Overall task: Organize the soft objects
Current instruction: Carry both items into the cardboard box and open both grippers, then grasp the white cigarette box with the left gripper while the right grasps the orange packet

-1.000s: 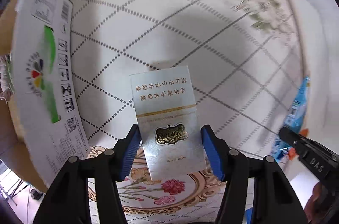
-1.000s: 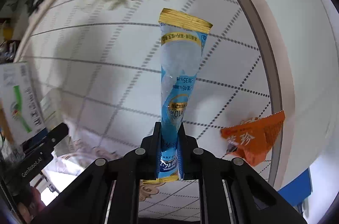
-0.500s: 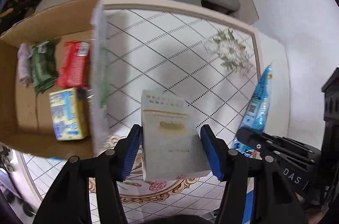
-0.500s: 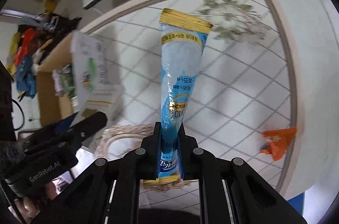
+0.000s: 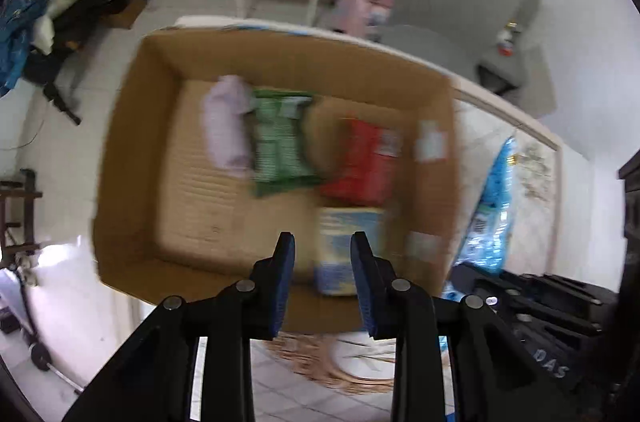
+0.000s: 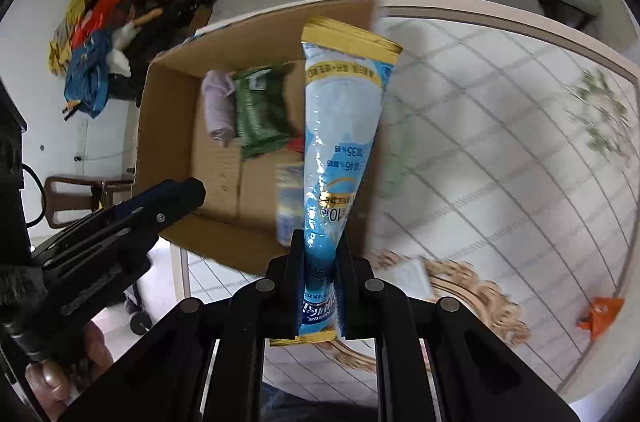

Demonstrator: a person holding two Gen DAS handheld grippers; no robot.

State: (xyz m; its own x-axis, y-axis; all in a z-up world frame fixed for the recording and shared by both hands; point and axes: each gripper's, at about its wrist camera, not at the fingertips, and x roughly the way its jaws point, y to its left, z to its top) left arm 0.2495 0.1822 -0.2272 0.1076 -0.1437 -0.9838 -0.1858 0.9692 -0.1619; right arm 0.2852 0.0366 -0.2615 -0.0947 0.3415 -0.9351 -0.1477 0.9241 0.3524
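Blue pouch (image 6: 340,150) pinched at its base by right gripper (image 6: 319,286), frame centre; left gripper (image 5: 322,286) spread, holding nothing, above cardboard box (image 5: 132,150).

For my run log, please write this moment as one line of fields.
left gripper: open, nothing held, above cardboard box | right gripper: shut on blue sachet | white pack: on table

place: probably a home | cues: grey armchair (image 5: 472,6); clothes heap (image 6: 96,50); patterned tablecloth (image 6: 500,158)
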